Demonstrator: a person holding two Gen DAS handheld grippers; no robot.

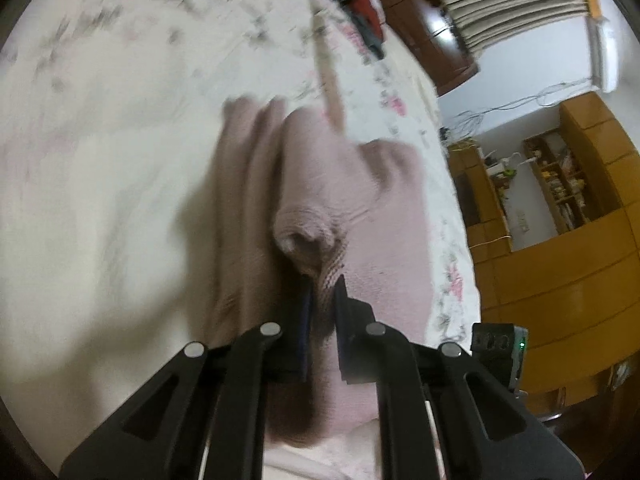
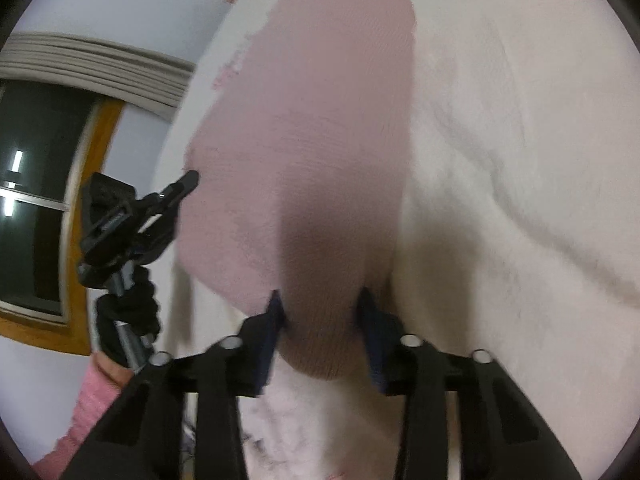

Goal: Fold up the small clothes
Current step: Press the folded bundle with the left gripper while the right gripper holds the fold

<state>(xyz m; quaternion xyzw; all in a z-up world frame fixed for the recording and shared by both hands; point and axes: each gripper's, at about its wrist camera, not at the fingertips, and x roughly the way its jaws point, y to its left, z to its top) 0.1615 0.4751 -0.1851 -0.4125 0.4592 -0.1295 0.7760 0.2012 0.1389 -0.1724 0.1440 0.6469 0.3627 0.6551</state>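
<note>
Left wrist view: the left gripper [image 1: 322,292] is pinching the pink knit garment's [image 1: 320,168] ribbed edge, cloth trailing forward over the floral bedsheet [image 1: 100,140].

Right wrist view: the right gripper [image 2: 320,312] is clamping the garment's near fold, its length running straight ahead.

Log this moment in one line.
left gripper: shut on garment | right gripper: holding garment | bed: under garment

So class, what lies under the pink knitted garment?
Under the pink garment lies a floral bedsheet. Both grippers, left and right, pinch it; whatever sits directly beneath stays covered.
</note>
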